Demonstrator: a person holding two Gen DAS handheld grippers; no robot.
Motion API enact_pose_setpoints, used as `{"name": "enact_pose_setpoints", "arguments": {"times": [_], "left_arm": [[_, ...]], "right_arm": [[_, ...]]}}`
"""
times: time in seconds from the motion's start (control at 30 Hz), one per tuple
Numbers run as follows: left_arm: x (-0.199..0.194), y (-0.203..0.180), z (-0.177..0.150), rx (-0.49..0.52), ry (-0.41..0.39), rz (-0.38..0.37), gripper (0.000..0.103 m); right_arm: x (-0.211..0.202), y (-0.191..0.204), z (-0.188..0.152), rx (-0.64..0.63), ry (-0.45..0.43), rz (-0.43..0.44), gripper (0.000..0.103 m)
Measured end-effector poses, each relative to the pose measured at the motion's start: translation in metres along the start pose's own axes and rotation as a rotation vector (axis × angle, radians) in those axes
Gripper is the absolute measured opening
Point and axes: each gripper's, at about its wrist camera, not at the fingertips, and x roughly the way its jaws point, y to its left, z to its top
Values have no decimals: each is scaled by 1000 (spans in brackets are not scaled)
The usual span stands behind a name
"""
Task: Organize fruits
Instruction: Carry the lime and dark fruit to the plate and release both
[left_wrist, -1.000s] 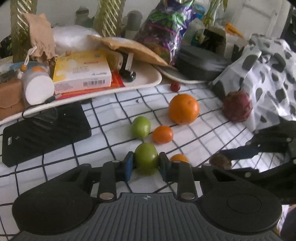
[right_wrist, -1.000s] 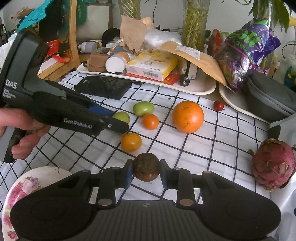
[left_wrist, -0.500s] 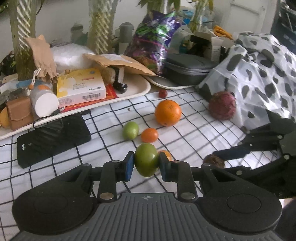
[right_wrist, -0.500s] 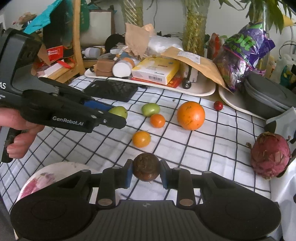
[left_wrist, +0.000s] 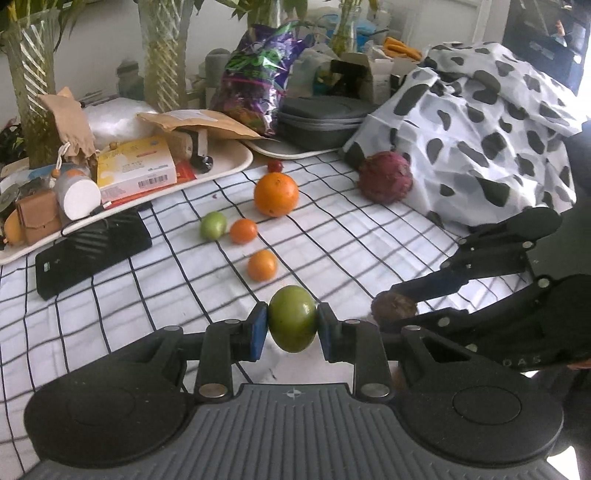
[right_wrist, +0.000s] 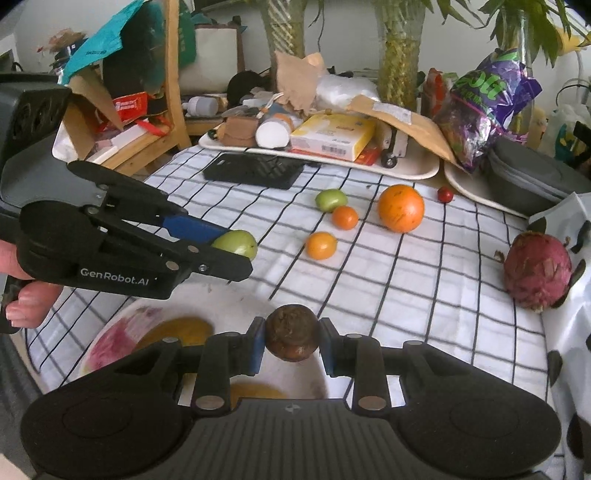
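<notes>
right gripper (right_wrist: 291, 341) jaws clamp brown fruit (right_wrist: 292, 338) over plate (right_wrist: 122, 325) | left gripper (right_wrist: 236, 254) grips green fruit (right_wrist: 236, 243)

Both wrist views look steeply down past their own tool — close over the shared checked tablecloth (left_wrist: 332, 236).

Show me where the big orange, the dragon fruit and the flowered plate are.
big orange (right_wrist: 400, 208), right wrist view, middle of its peel.
dragon fruit (right_wrist: 537, 271), right wrist view, centre of its red skin.
flowered plate (right_wrist: 110, 338), right wrist view, pink-patterned left rim.
</notes>
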Motion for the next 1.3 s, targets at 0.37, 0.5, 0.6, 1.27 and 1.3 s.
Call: {"name": "enact_pose_setpoints", "arguments": {"times": [0.37,0.5,0.6,1.27,1.3], "left_arm": [[-8,-13,-11,-8,10,-22,28],[-7,-14,-12,-16,22,-34,28],[-6,-16,-13,-17,33,-45,28],[-15,-33,-17,11,7,-9,67],[-17,-32,-17,0,1,-1,68]], "right_arm": [[-1,10,-9,-8,26,1,32],[-1,10,-9,-7,28,1,45],[-6,13,-10,-20,16,-13,72],[-39,24,-32,0,-13,-77,88],[-40,24,-34,1,-12,-83,88]]}}
